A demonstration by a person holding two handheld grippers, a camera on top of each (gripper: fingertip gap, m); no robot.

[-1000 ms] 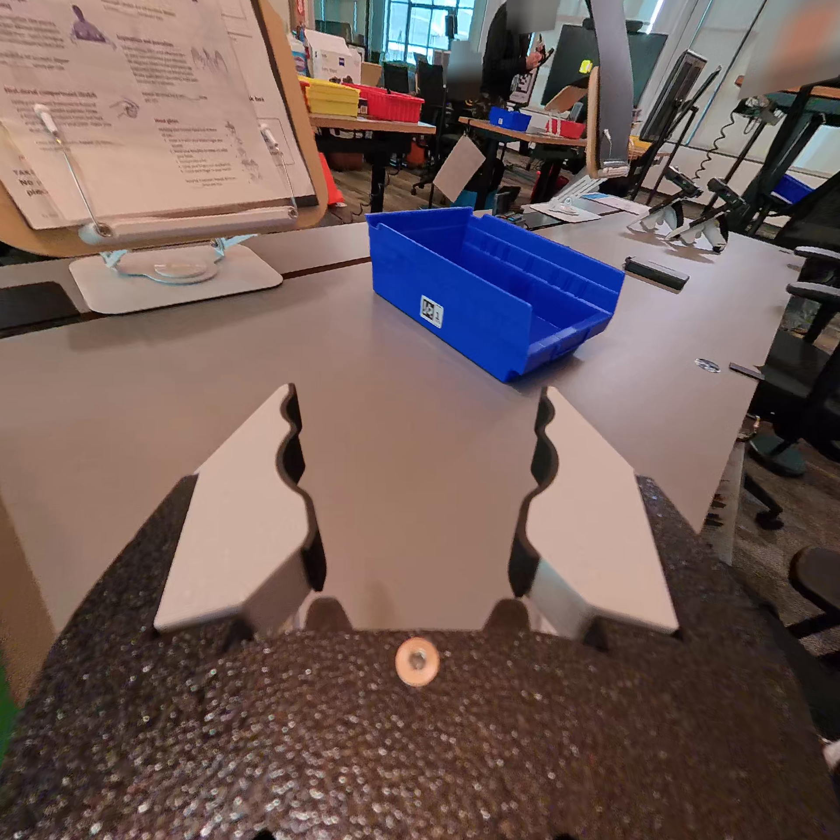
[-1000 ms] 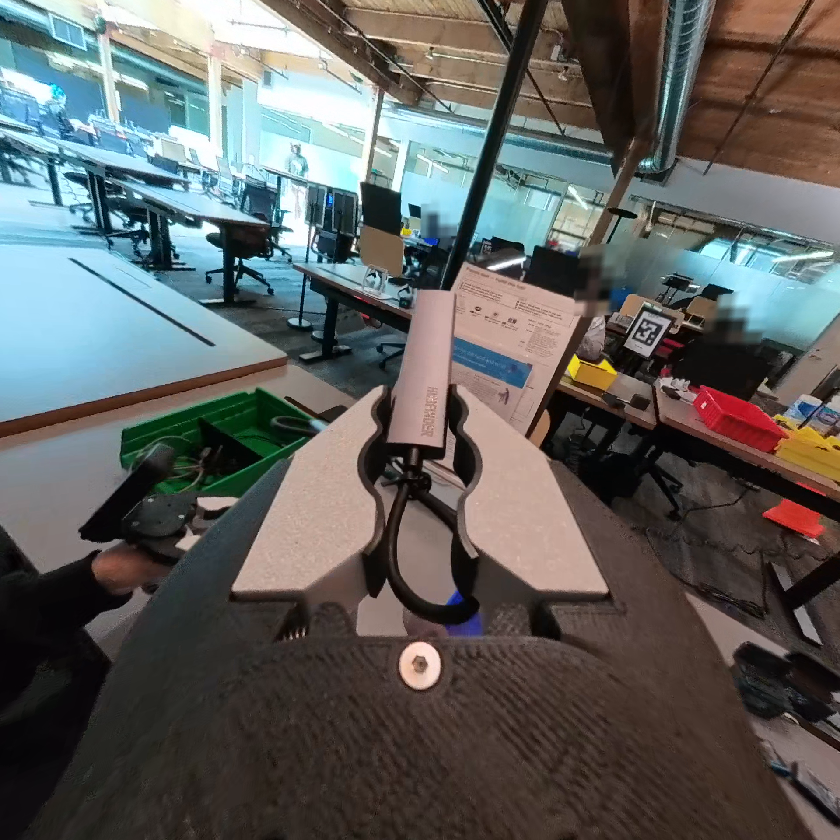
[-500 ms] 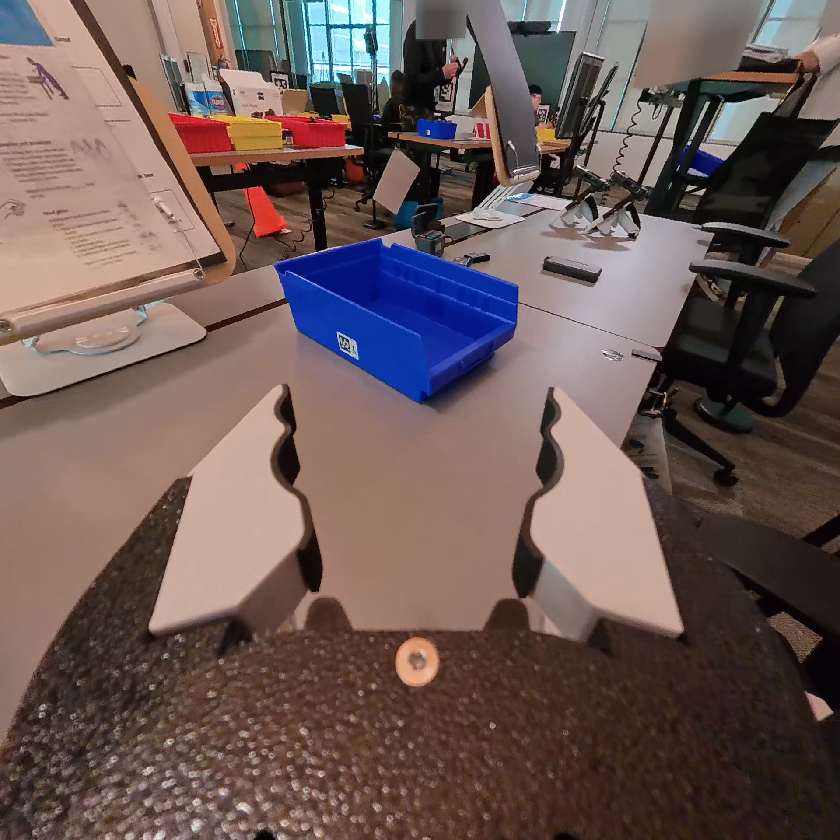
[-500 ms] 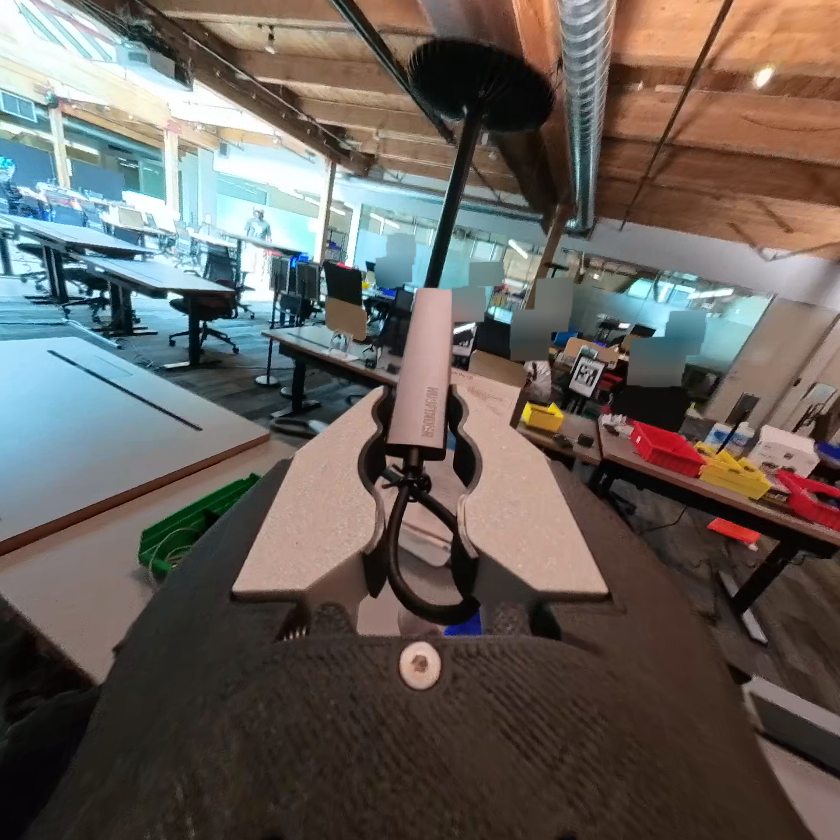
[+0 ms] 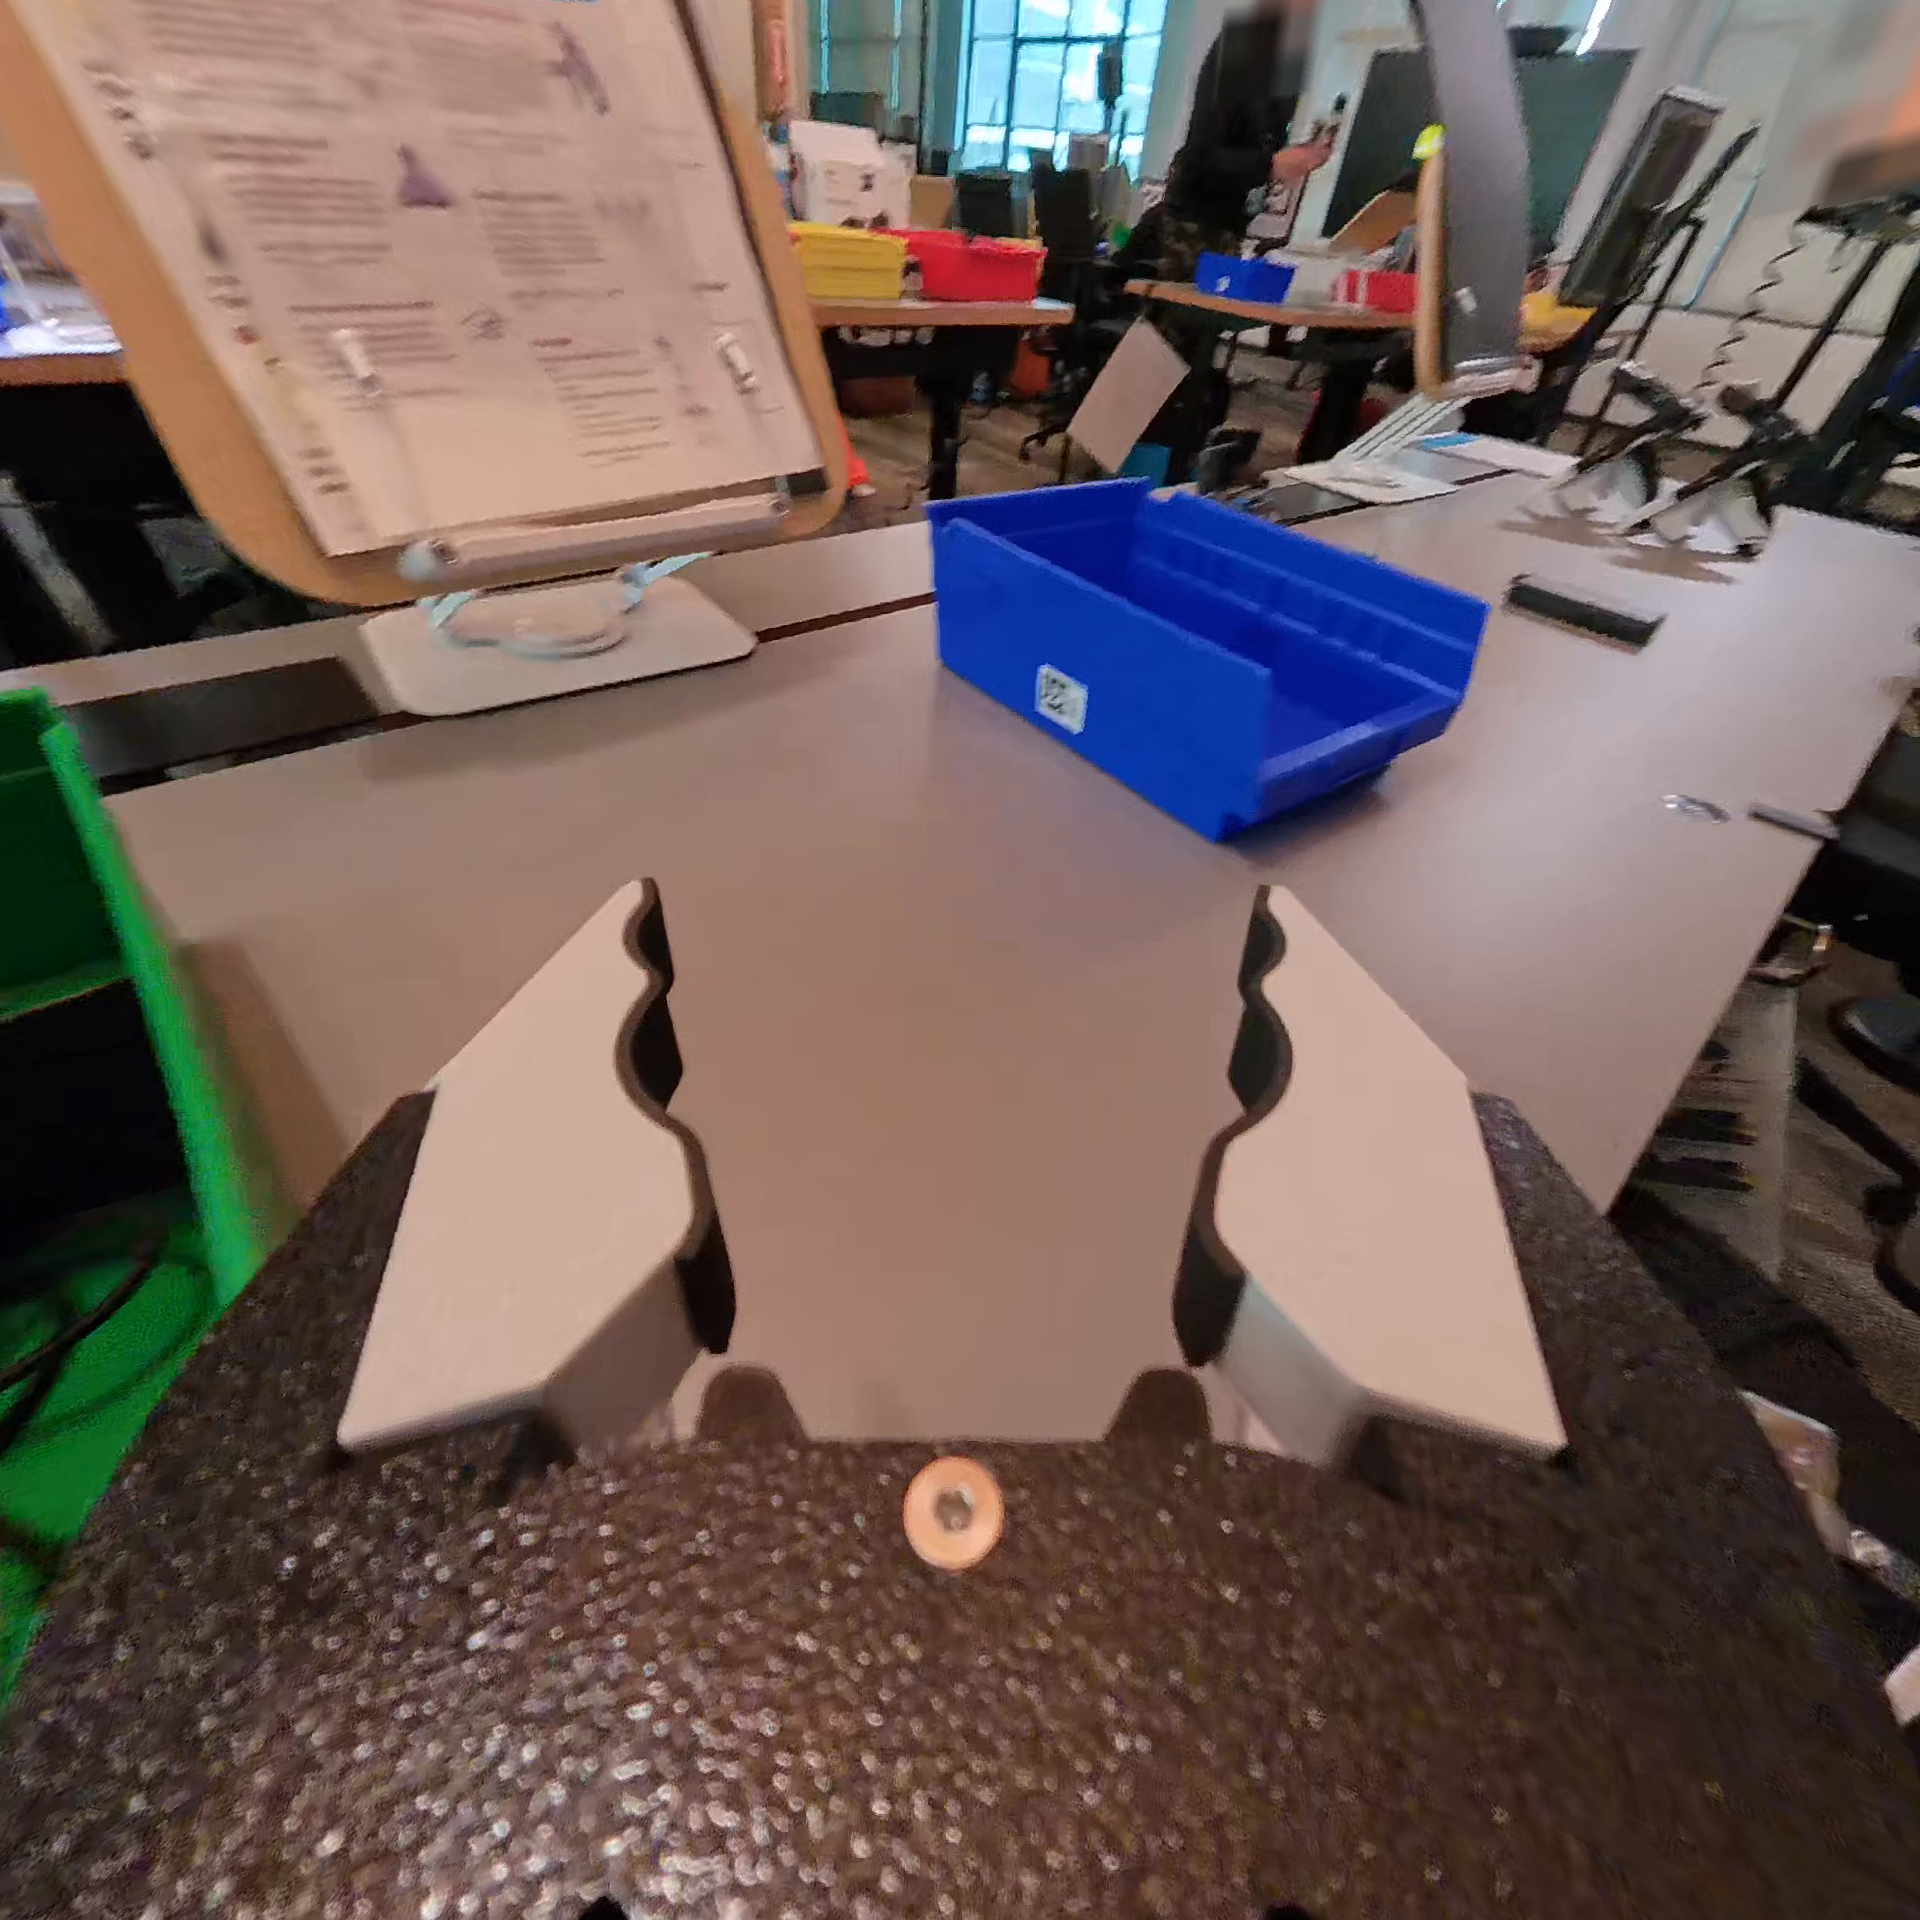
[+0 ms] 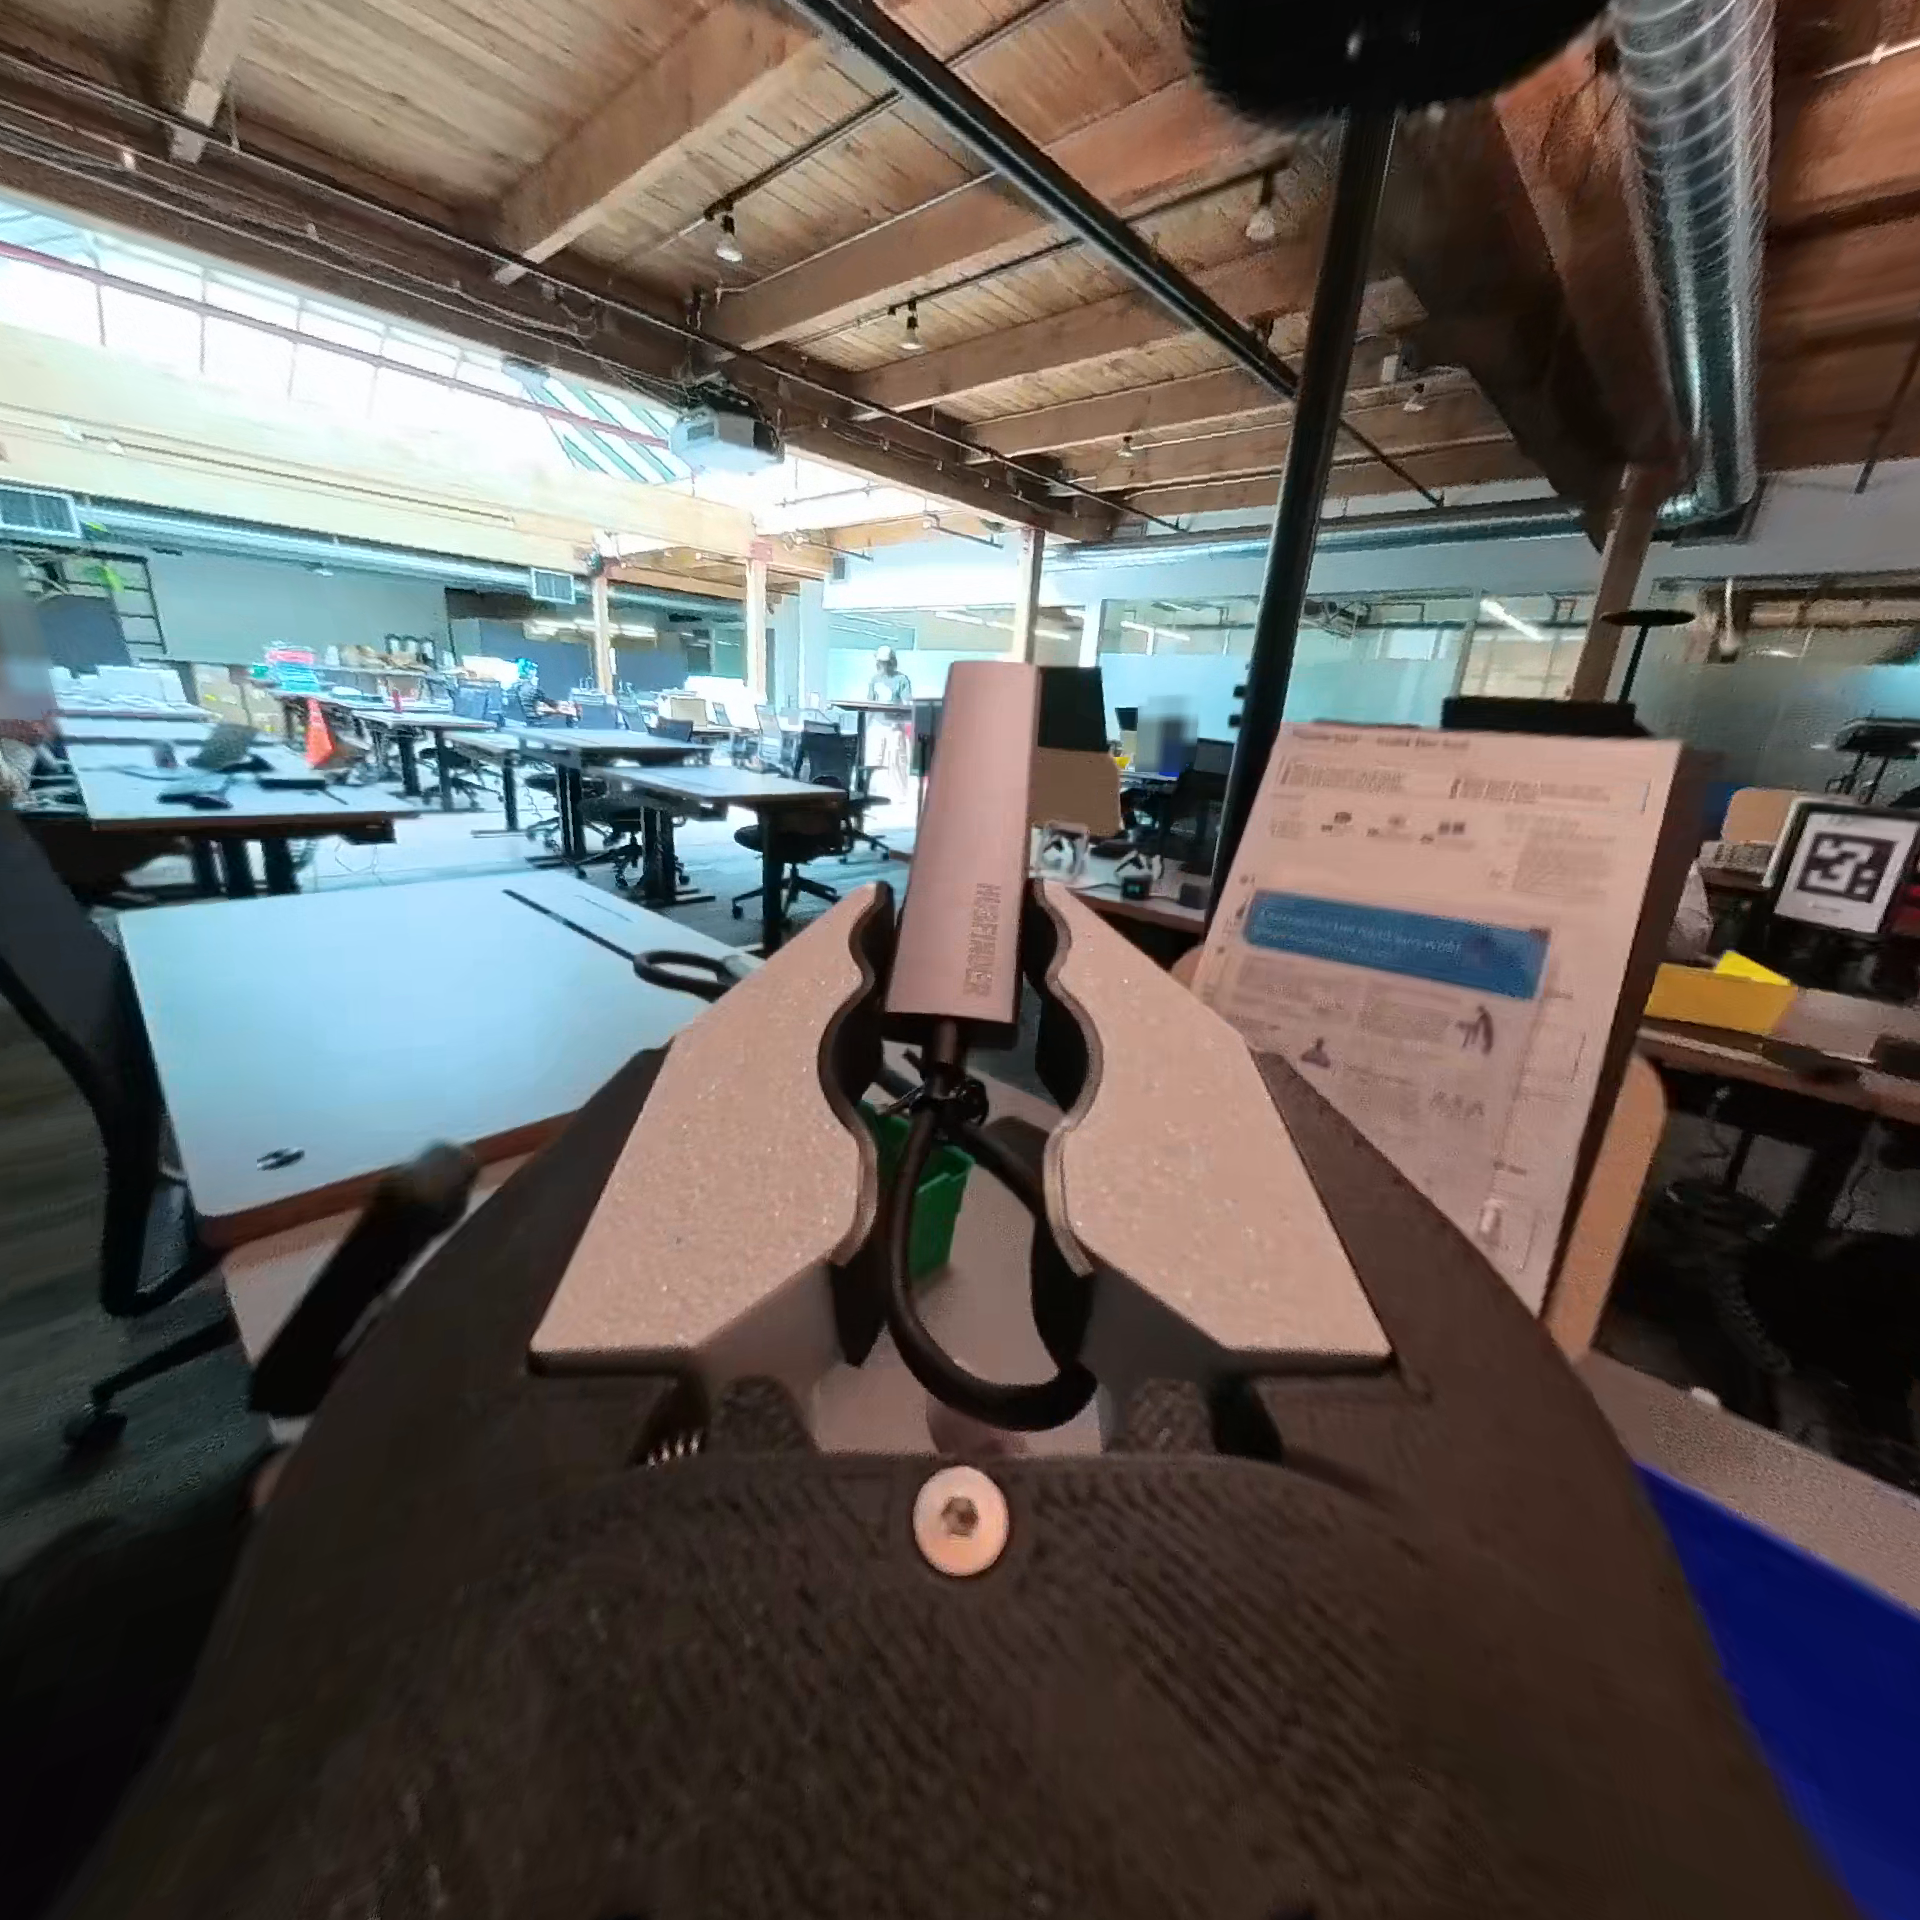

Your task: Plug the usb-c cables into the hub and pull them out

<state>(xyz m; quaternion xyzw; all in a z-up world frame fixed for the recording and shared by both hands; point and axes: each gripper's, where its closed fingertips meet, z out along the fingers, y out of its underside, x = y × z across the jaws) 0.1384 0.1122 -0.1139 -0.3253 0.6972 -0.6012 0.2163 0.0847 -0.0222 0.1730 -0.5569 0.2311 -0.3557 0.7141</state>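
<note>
Left wrist view: the left tongs (image 5: 951, 1122) gape wide over the bare grey worktop (image 5: 831, 831), nothing between them. A blue bin (image 5: 1195, 665) sits far right, a green bin (image 5: 62, 935) at the near left edge.

Right wrist view: the right tongs (image 6: 961, 1039) clamp the grey hub (image 6: 966, 852), pointing up and away, its black cable (image 6: 935, 1278) looping beneath. A document stand (image 6: 1434, 956) rises just right.

Left tongs (image 5: 951, 1122) in the lower centre of the frame, jaws spread wide with nothing between them, right tongs (image 6: 961, 997) at mid-frame, tilted upward, jaws clamped on a slim grey hub (image 6: 966, 842)
</note>
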